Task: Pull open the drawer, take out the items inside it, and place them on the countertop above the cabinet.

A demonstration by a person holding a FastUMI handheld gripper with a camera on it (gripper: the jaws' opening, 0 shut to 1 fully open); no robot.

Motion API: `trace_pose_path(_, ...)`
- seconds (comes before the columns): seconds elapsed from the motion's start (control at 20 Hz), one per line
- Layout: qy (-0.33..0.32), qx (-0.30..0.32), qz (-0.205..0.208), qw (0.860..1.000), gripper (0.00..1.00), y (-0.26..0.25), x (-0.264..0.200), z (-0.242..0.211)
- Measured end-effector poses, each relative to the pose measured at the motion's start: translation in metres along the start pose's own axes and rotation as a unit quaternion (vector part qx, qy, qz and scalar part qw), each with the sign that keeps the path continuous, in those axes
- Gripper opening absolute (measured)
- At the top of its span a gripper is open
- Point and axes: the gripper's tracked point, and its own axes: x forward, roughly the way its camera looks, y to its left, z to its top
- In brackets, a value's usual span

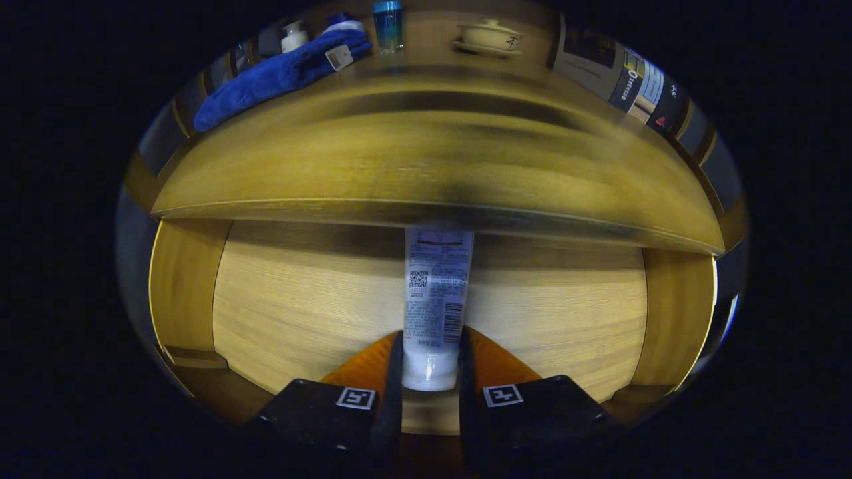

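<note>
Gripper jaws clamp a white tube by its cap, above the open drawer; the tube's far end hides beneath the blurred tabletop edge.

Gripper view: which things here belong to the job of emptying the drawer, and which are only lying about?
Belong to the job:
- white tube, pressed between both fingers of the gripper
- open drawer
- countertop

Only lying about, at the back of the countertop:
- blue cloth
- blue bottle
- white pump bottle
- lidded cup on a saucer
</note>
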Motion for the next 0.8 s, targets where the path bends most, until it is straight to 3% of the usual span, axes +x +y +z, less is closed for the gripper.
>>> trace_pose_path(0.4, -0.023, 0.010, 0.081, 0.996, 0.44, 0.046, -0.104, 0.050)
trace_pose_path(0.45, -0.027, 0.007, 0.090, 0.996, 0.44, 0.000, -0.091, 0.015)
trace_pose_path(0.55, -0.034, -0.001, 0.098, 0.995, 0.44, 0.041, -0.122, 0.034)
trace_pose_path(0.8, -0.058, -0.005, 0.116, 0.992, 0.44, 0.039, -0.157, 0.024)
